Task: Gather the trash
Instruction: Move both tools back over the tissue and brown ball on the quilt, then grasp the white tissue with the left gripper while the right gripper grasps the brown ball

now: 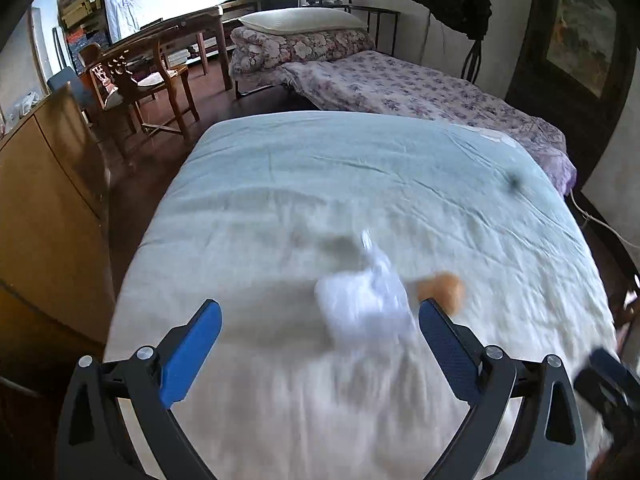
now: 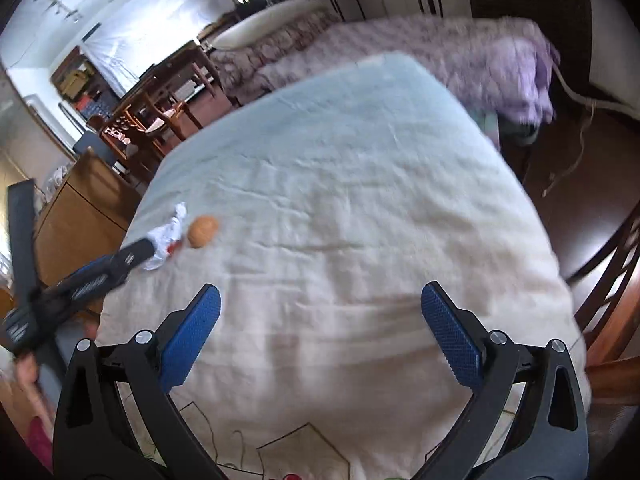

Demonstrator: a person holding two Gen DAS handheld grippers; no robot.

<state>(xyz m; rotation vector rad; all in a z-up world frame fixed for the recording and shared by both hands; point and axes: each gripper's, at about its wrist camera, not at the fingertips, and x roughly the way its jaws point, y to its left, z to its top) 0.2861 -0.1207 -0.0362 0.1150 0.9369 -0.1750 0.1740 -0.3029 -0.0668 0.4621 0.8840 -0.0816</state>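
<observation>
Left gripper (image 1: 320, 316), jaws wide and empty, nears the wrapper (image 1: 360, 304) on the bed (image 1: 280, 184); a brown ball (image 1: 442, 286) at its 3 o'clock risks being knocked away. Right gripper (image 2: 320, 304) hangs wide, empty.

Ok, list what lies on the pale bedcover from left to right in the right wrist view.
Left gripper reaching in from the left → crumpled white wrapper → brown round object → bare bedcover for the rest of the way to its right edge.
</observation>
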